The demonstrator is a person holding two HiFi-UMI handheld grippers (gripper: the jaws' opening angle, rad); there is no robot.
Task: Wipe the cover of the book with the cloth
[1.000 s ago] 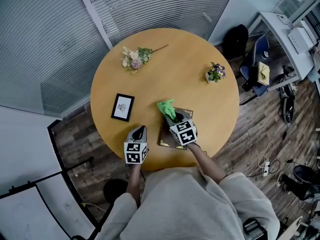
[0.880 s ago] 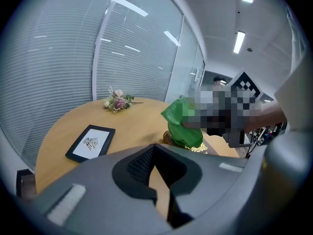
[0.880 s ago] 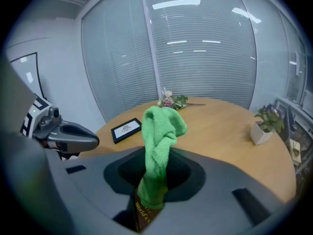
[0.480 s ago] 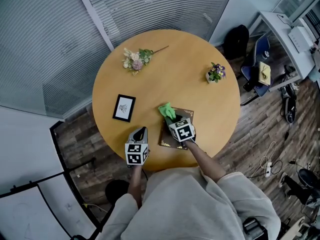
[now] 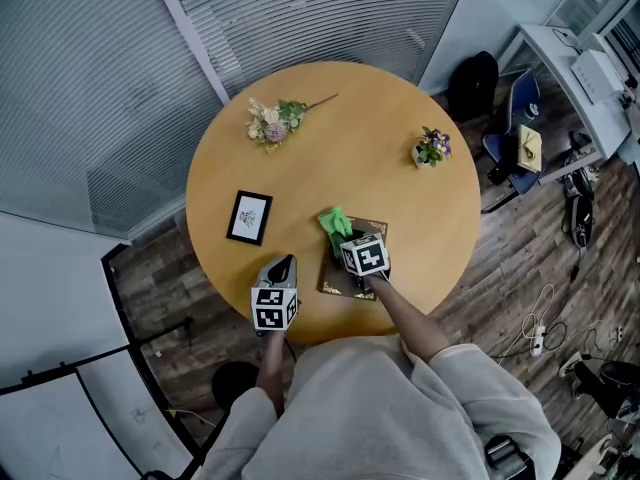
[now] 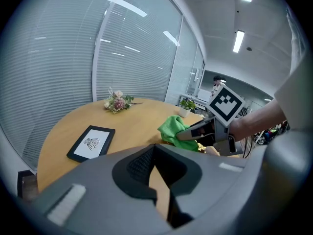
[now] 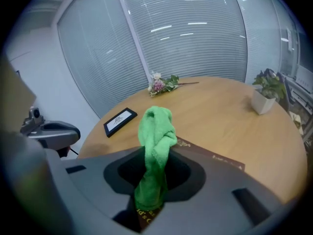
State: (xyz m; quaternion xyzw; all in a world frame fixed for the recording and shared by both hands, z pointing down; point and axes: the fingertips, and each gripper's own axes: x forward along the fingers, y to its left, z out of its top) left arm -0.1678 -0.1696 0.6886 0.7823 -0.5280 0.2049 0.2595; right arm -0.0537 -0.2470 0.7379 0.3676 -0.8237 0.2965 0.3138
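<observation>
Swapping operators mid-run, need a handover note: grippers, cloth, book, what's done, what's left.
Left gripper: shut, empty, left of the book.
Right gripper: shut on the green cloth, above the book.
Book: closed, flat near the table's near edge.
Done: cloth in grip, at the cover.
Left: wipe across the cover; how much is already wiped cannot be told.

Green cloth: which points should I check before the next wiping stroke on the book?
1. Cloth held in right gripper: ok, jaws shut on it.
2. Book lying flat on table: ok.
3. Cloth pressing on the cover: cannot tell.
4. Left gripper empty, beside the book: ok.
5. Picture frame away from the book: ok.
</observation>
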